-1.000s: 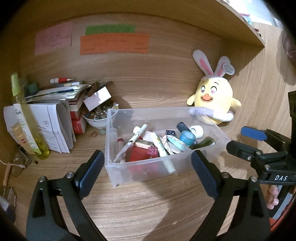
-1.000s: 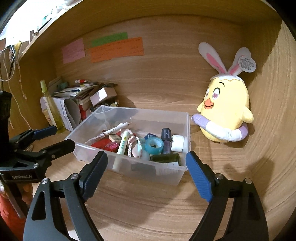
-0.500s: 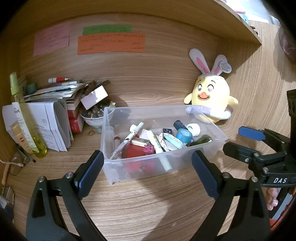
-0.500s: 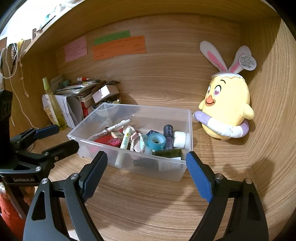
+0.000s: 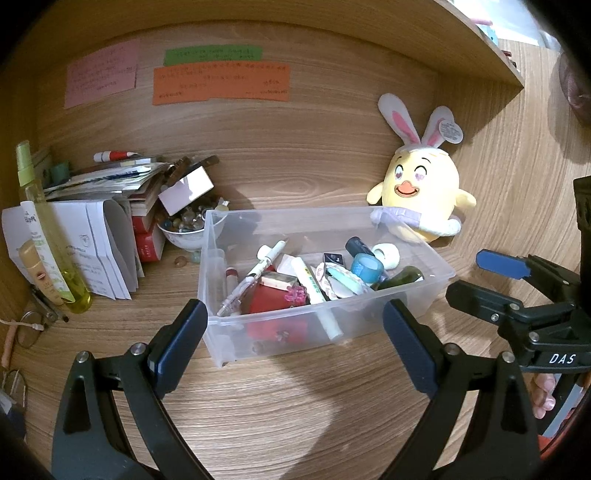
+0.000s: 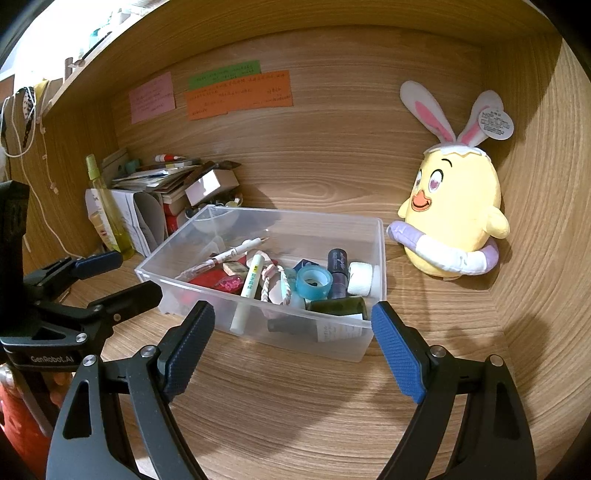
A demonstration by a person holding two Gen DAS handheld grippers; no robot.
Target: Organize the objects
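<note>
You are at a home study nook: a wood-grain bench (image 5: 295,406) set into a wooden alcove under a shelf (image 5: 369,29). Above the clear bin (image 5: 280,332) of pens, tape and small cosmetics, handwritten paper notes (image 5: 221,83) are stuck to the back panel. Left of the bin lie stacked books and papers (image 5: 110,184); right of it sits a yellow plush chick (image 5: 424,188) with rabbit ears.

Box: a clear plastic box (image 6: 343,341) without lid, standing flat on the wooden desk.
Pens: a white pen (image 6: 225,256) leans on the left wall; a white marker (image 6: 251,280) lies beside it.
Tape: a blue tape roll (image 6: 314,282) in the middle.
Bottles: a dark bottle (image 6: 338,267) and a white cap (image 6: 360,278) at the right wall.
</note>
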